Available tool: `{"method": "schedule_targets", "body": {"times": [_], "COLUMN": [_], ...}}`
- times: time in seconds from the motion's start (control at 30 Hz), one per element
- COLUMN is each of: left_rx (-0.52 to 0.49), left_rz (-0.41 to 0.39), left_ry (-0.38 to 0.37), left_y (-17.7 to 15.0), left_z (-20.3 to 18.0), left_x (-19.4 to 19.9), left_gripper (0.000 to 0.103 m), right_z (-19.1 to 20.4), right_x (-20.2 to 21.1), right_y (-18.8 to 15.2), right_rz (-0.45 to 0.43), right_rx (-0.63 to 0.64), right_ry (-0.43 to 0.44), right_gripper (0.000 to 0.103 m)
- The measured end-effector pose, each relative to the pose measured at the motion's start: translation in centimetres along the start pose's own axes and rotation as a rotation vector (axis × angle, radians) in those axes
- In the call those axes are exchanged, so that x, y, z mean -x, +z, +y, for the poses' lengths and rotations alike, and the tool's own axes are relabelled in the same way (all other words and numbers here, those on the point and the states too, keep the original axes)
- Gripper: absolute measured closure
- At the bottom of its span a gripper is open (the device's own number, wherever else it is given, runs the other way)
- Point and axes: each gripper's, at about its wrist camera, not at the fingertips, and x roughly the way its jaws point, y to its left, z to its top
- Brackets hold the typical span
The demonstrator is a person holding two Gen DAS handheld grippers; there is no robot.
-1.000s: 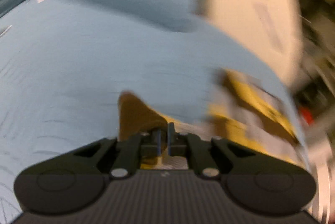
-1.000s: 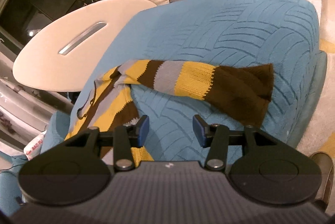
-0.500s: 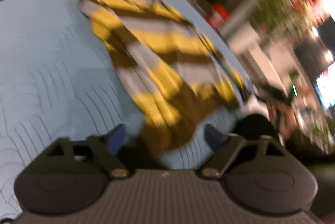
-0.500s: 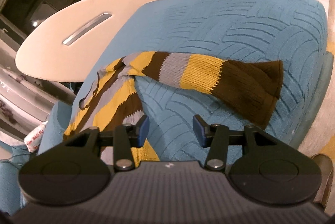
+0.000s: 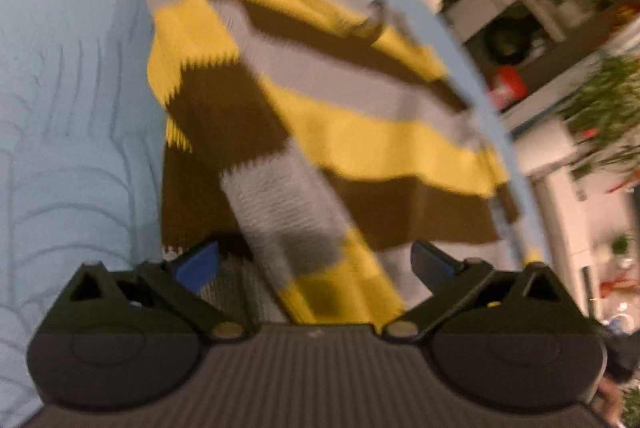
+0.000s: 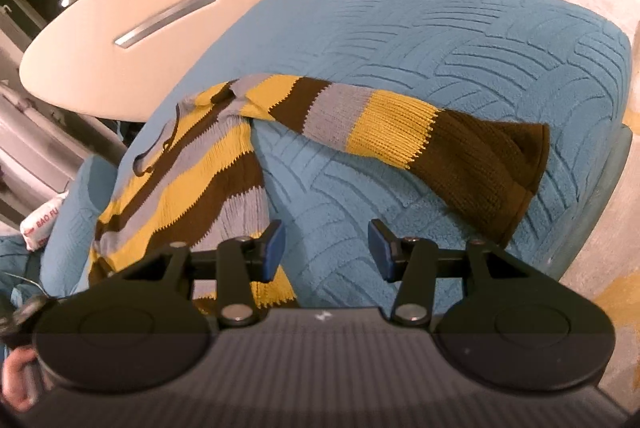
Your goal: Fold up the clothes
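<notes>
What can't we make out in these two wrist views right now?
- Left wrist view: motion blur smears the striped sweater; knit detail and neckline unclear.
- Left wrist view: the sweater's near end runs under the left hand-held gripper, so its hem is hidden.
- Right wrist view: the sweater's lower edge is hidden behind the right hand-held gripper.
- Right wrist view: the white bag is cut off by the blue cushion; its text is partial.

Red lettering on a white bag beside the blue seat

In the right wrist view, a white bag (image 6: 42,224) at the left edge carries red letters reading "BAO FU", cut off; nothing else is legible
</notes>
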Motion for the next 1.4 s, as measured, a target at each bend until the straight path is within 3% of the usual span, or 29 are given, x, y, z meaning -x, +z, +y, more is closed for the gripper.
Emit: {"method": "schedule_targets", "body": {"times": [0.03, 0.07, 0.1, 0.13, 0.2, 0.23, 0.3, 0.33, 0.37, 0.4, 0.47, 0.6, 0.73, 0.87, 1.03, 1.4], "left_rx": [-0.067, -0.093, -0.12, -0.127, -0.006, 0.041, 0.121, 0.161, 0.182, 0.206, 0.191, 0.195, 0.217, 0.201, 0.255, 0.247], "left_rz": [-0.03, -0.036, -0.038, -0.04, -0.066, -0.115, -0.205, -0.216, -0.2, -0.146, -0.129, -0.157, -0.224, -0.277, -0.212, -0.226], "left_ry": [0.034, 0.06, 0.119, 0.151, 0.14, 0.193, 0.317, 0.354, 0.356, 0.316, 0.266, 0.202, 0.046, -0.035, -0.015, -0.016], "left_y": [-0.4, -0.4, -0.5, -0.5, -0.3, -0.2, -0.1, -0.1, -0.1, 0.0, -0.1, -0.8, -2.3, -3.0, -1.7, -1.9], "left_z": [-0.4, -0.5, -0.4, -0.1, 2.2, 3.0, 4.5, 5.2, 5.6, 6.3, 6.1, 5.6, 5.6, 5.4, 6.1, 6.5], "left_x": [0.1, 0.1, 0.4, 0.6, 1.9, 2.9, 4.4, 4.6, 4.5, 3.7, 3.4, 4.4, 7.1, 8.1, 7.1, 7.2], "left_gripper": [0.024, 0.055, 0.069, 0.08, 0.081, 0.083, 0.082, 0.072, 0.049, 0.042, 0.022, 0.016, 0.0, 0.0, 0.0, 0.0], "right_z": [0.0, -0.1, -0.1, -0.1, 0.0, 0.0, 0.2, 0.3, 0.3, 0.4, 0.5, 0.2, 0.2, 0.2, 1.1, 1.1], "right_x": [-0.1, -0.1, -0.2, -0.3, -0.3, -0.3, -0.3, -0.3, -0.4, -0.4, -0.4, -0.4, -0.2, -0.6, -1.3, -1.6], "right_y": [0.0, 0.1, 0.1, 0.1, 0.1, 0.1, 0.0, 0.0, 0.0, 0.0, 0.0, 0.1, 0.1, 0.2, 0.2, 0.4], "right_rz": [0.005, 0.011, 0.018, 0.022, 0.022, 0.022, 0.023, 0.024, 0.025, 0.026, 0.029, 0.028, 0.02, 0.044, 0.07, 0.085], "right_rx": [-0.003, -0.005, -0.008, -0.009, -0.008, -0.009, -0.005, -0.002, 0.002, 0.005, 0.007, -0.013, -0.014, -0.025, 0.014, 0.009], "right_ry": [0.0, -0.002, -0.003, -0.006, -0.014, -0.015, -0.02, -0.024, -0.027, -0.031, -0.035, -0.021, -0.009, 0.007, -0.012, -0.02], "right_gripper": [0.053, 0.053, 0.053, 0.053, 0.053, 0.053, 0.053, 0.053, 0.053, 0.053, 0.053, 0.053, 0.053, 0.053, 0.053, 0.053]}}
